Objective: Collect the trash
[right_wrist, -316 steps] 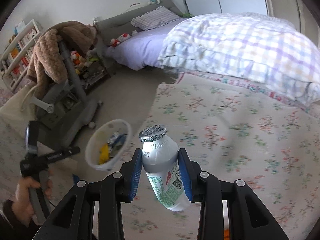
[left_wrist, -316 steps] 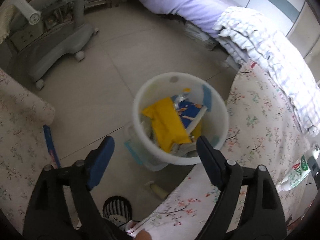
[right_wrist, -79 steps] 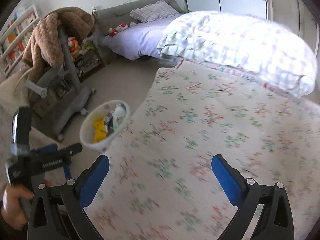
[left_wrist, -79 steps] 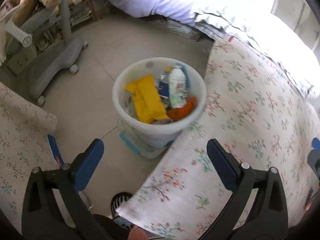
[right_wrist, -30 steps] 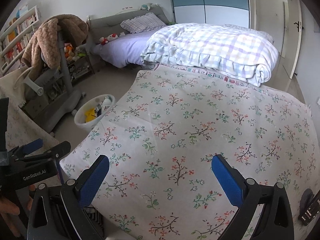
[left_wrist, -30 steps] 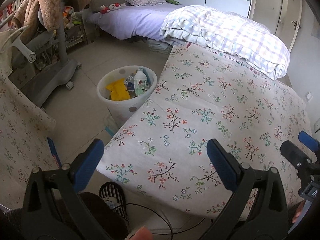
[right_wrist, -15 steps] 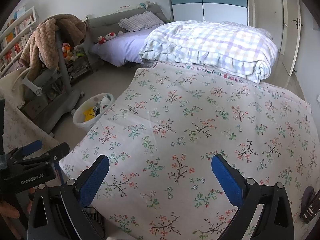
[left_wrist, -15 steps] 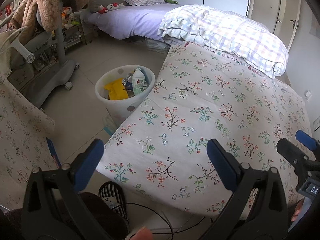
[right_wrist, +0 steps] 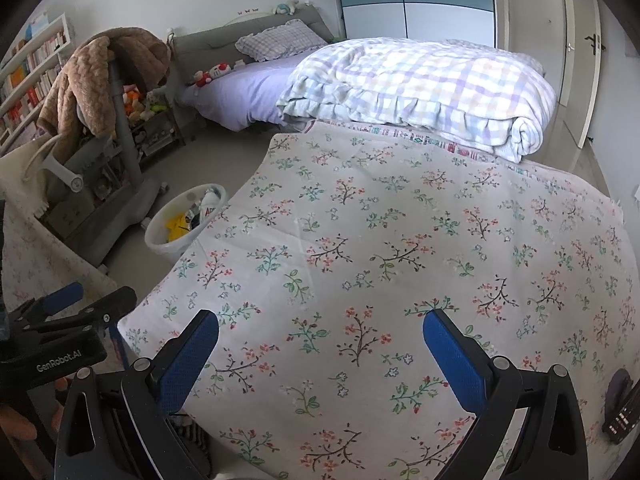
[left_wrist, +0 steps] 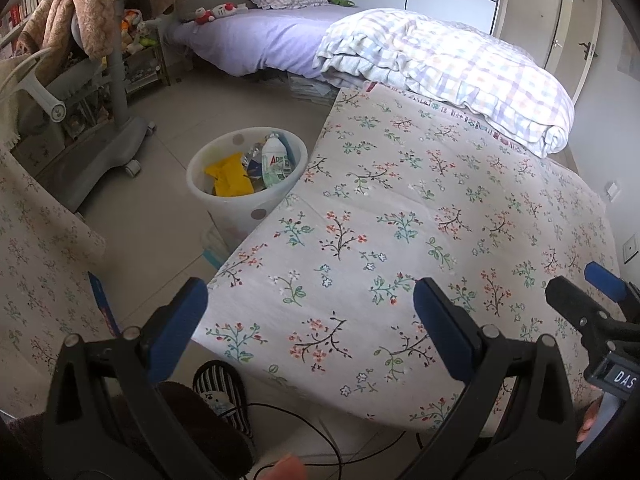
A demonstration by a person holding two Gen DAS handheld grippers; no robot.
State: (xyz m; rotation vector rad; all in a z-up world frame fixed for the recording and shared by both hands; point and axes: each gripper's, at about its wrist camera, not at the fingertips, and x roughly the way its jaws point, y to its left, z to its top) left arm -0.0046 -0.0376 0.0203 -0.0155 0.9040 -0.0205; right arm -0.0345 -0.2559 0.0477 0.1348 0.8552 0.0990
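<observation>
Trash already sits in the white bin [left_wrist: 224,196], and that bin serves as the landmark for everything else. It stands on the floor just beside the far left corner of the floral bedspread [left_wrist: 400,208], its rim touching or nearly touching the cloth's edge. Inside it lie a white drink bottle [left_wrist: 274,162] with green print, leaning with its long axis running from the bin's floor up toward the back rim, and a crumpled yellow wrapper [left_wrist: 228,174] to the left of the bottle.

The left gripper [left_wrist: 310,320] hangs well short of the bin, over the near edge of the bedspread, fingers spread wide with nothing between them. The right gripper [right_wrist: 320,354] is farther to the right of the bin, over the middle of the near cloth, also spread wide and empty.

From both wrist views the bin lies ahead and to the left of the fingers, so the left gripper is the nearer one to it. No loose trash shows on the bedspread between the grippers and the bin. A dark object [right_wrist: 624,404] lies at the near right edge of the bedspread, far across from the bin; it is too cropped to identify. Collection looks finished, or close to it, judging by the bare cloth.
</observation>
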